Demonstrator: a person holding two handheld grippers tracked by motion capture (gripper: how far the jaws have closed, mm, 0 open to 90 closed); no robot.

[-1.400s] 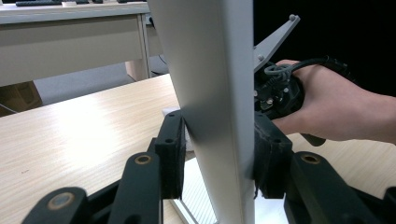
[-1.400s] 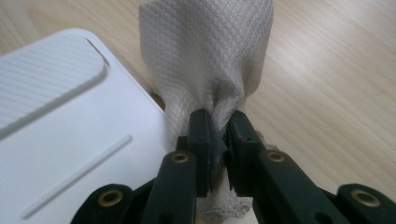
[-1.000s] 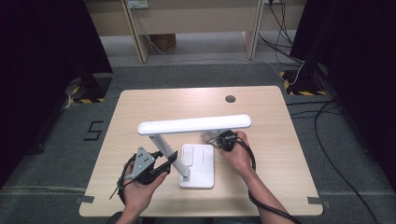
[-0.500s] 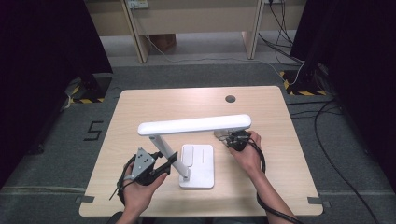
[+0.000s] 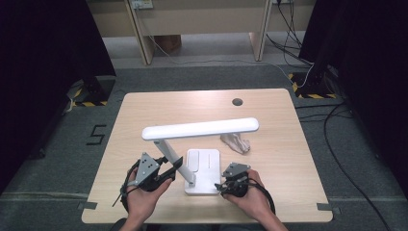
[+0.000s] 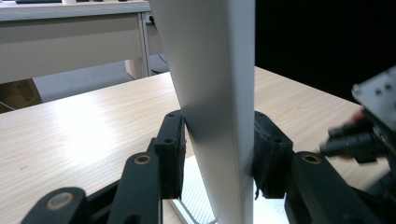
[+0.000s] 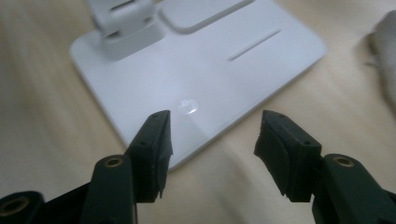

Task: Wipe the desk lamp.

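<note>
The left gripper (image 5: 174,169) is clamped on the slanted white stem (image 5: 169,153) of a desk lamp (image 5: 199,129), low down near the hinge; in the left gripper view the two black pads (image 6: 170,154) are pressed against either face of the stem (image 6: 219,107), with the table stretching away behind it. The right gripper (image 5: 220,186) is held at the near right corner of the lamp's flat white base (image 5: 209,166), and its jaws have just been opening, with nothing gripped between them. In the right gripper view the pads (image 7: 156,144) are seen parted above the near edge of the base (image 7: 196,70), where a small round button (image 7: 187,106) and a narrow slot (image 7: 254,45) are visible, with the hinge block (image 7: 126,23) at the top left.

The lamp is set on the near middle of a light wooden table (image 5: 144,110), its base just ahead of both hands. The long white light bar (image 5: 199,129) is carried level across the table from the top of the stem, reaching out to the right. A crumpled pale cloth (image 5: 235,142) is left on the table just beyond and to the right of the base, apart from both grippers. A dark round hole cover (image 5: 237,102) is seen near the far edge of the table.
</note>
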